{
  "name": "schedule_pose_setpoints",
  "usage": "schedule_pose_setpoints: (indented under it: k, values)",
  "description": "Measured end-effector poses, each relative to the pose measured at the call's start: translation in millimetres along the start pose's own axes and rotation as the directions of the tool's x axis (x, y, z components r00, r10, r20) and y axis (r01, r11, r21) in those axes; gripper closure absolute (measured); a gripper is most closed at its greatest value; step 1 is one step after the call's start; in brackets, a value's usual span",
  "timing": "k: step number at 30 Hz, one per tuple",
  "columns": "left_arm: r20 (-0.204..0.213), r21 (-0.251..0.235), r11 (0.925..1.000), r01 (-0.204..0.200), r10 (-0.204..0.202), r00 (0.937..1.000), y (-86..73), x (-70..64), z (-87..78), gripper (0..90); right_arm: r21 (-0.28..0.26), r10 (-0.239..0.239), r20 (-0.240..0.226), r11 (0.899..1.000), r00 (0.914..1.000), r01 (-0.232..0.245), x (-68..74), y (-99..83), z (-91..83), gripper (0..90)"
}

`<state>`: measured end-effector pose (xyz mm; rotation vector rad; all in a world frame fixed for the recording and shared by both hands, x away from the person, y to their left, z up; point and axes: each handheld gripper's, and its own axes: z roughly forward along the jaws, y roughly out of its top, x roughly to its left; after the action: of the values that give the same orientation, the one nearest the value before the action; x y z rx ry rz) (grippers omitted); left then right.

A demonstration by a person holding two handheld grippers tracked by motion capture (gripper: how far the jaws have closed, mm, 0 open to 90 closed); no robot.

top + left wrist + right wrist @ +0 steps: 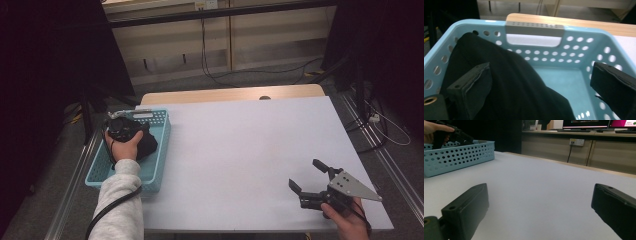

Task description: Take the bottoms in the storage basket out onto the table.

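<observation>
Black cloth point(506, 82) fills the basket point(584, 82) under the left claw point(544, 85).

High view overhead; tool views low, sharing the basket point(579, 32).

Your work surface is a white table point(250, 150), and a strip of light wood point(230, 94) runs along its 12 o'clock edge. Beyond that edge, you can see a pale cabinet point(270, 35) with black cables point(210, 60) hanging down to the grey floor. In the right gripper view, a wall socket point(577, 142) sits at about 1 o'clock, with monitors point(586, 123) above it.
</observation>
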<state>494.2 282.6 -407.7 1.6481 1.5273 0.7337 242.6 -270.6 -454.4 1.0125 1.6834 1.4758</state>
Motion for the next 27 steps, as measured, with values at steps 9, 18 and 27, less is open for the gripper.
schedule_pose_setpoints:
  k: [9,18,27]
  values:
    - [-0.049,0.062,0.9968,0.05,-0.047,0.9977,-5.2,5.2,18.0,3.6,-0.007,0.016,0.0,1.0,0.9999,-0.016,-2.9,-0.3,-0.1,0.5]
    - [-0.086,0.147,0.9886,0.03,-0.018,0.9961,-12.6,8.7,30.7,7.3,-0.002,0.017,-0.005,1.0,0.9998,-0.017,-2.4,-1.1,2.1,0.6]
    - [-0.146,0.222,0.9747,-0.024,0.058,0.9876,-19.9,3.2,36.0,24.9,0.004,0.012,-0.007,1.0,0.9999,-0.011,-2.4,-1.9,1.6,0.6]
